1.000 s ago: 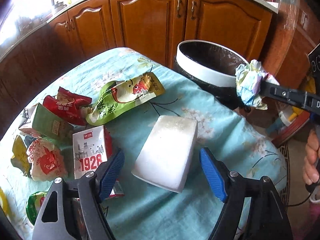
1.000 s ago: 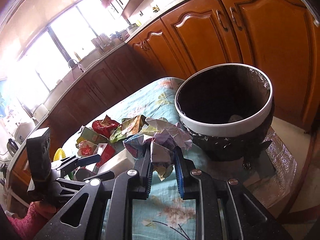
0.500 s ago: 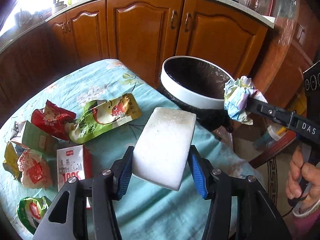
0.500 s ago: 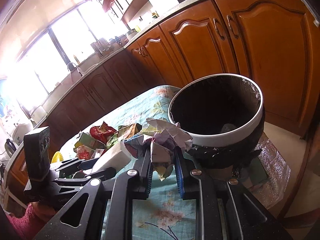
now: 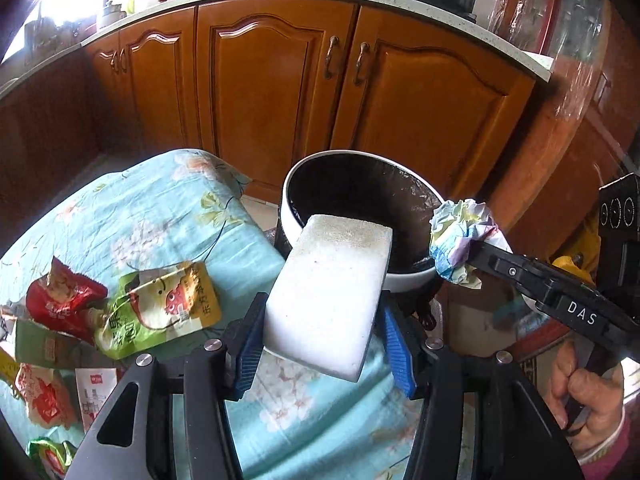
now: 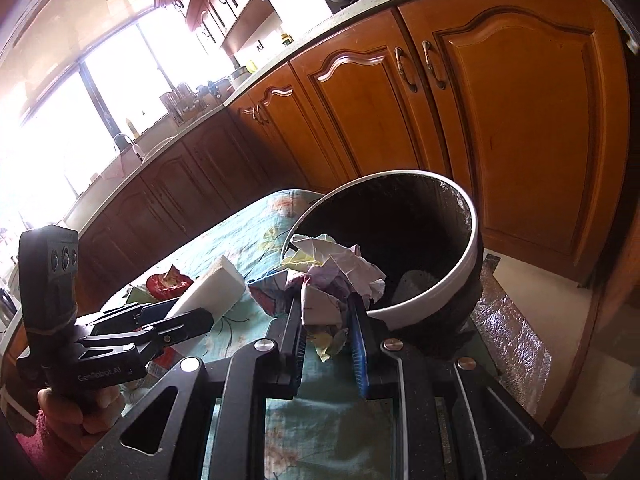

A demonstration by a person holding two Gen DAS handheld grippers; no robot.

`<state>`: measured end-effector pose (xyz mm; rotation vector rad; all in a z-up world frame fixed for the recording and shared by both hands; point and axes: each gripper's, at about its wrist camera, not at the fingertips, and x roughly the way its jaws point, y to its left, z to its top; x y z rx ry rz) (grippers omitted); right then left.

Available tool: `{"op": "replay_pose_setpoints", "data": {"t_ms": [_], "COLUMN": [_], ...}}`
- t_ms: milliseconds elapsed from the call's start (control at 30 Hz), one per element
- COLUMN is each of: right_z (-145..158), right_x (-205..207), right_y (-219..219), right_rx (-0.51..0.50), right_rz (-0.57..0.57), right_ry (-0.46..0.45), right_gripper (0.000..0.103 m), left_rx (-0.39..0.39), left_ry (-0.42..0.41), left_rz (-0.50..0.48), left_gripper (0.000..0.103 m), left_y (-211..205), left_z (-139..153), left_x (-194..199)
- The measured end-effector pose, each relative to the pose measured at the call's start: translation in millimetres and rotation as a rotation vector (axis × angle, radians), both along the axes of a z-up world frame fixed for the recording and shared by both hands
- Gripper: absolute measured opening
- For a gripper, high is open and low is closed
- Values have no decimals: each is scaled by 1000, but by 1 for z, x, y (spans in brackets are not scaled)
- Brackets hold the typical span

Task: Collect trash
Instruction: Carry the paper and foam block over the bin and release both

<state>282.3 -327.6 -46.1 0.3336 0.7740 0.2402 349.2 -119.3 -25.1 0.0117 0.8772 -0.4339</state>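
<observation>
In the left wrist view, a white foam block (image 5: 328,300) is being clamped between the blue pads of the left gripper (image 5: 320,344), its far end lying over the rim of the trash bin (image 5: 292,220). In the right wrist view, a crumpled paper wad (image 6: 328,276) is being pinched by the nearly closed right gripper (image 6: 328,344) at the bin's near rim, while wrappers (image 5: 160,312) are being left on the tablecloth (image 5: 160,208).
</observation>
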Motion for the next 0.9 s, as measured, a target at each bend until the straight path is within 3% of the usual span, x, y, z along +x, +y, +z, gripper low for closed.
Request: {"op": "replay_pose_setpoints", "data": {"t_ms": [400, 900], "right_z": [5, -13], "right_x": [46, 77], "right_y": [-24, -31], "right_rx": [-83, -128], "right_rz": [-27, -10], "right_ry": [19, 97], "right_gripper": [20, 24], "left_rx": [58, 106], "left_ry": [4, 50], "left_rz": [-14, -10], "left_gripper": [53, 59], "left_y": [-47, -73], "left_z": [-2, -22], "left_x": [52, 95]}}
